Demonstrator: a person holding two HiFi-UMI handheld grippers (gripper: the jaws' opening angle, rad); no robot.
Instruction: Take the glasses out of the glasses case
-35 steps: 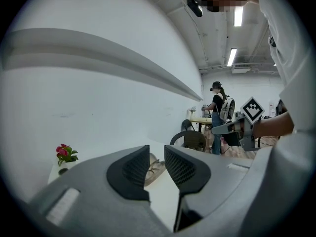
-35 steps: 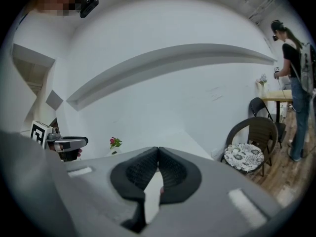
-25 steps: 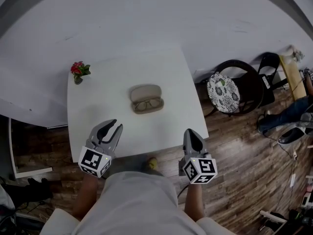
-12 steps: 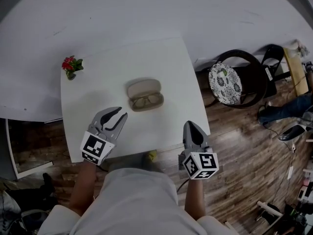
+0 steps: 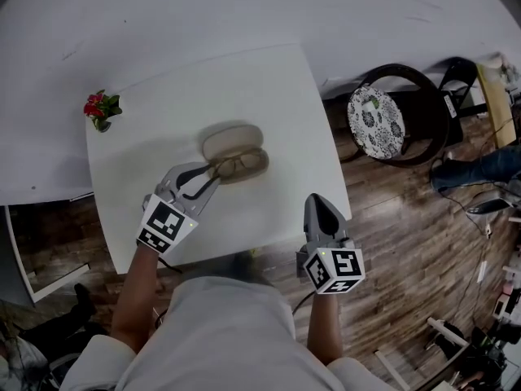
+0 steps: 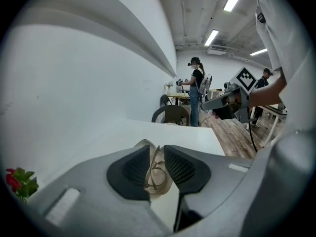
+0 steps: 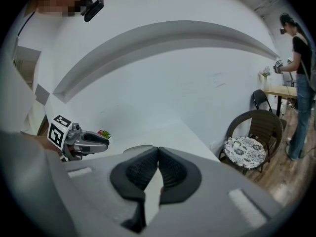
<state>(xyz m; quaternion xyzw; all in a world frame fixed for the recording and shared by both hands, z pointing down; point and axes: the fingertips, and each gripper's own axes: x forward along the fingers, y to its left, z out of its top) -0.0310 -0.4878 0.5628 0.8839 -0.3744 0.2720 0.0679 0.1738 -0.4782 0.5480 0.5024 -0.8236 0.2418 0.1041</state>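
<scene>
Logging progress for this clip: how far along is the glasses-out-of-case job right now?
Done: the glasses case lies open on the table. In hand: the left gripper, jaws apart, is at one end of the case, lined up on the glasses but not closed on them. Left: grip the glasses and lift them out. The right gripper is shut and empty at the table's near edge.

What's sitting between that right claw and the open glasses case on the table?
Nothing: only bare white table top separates the right claw from the glasses case, as the head view shows.
</scene>
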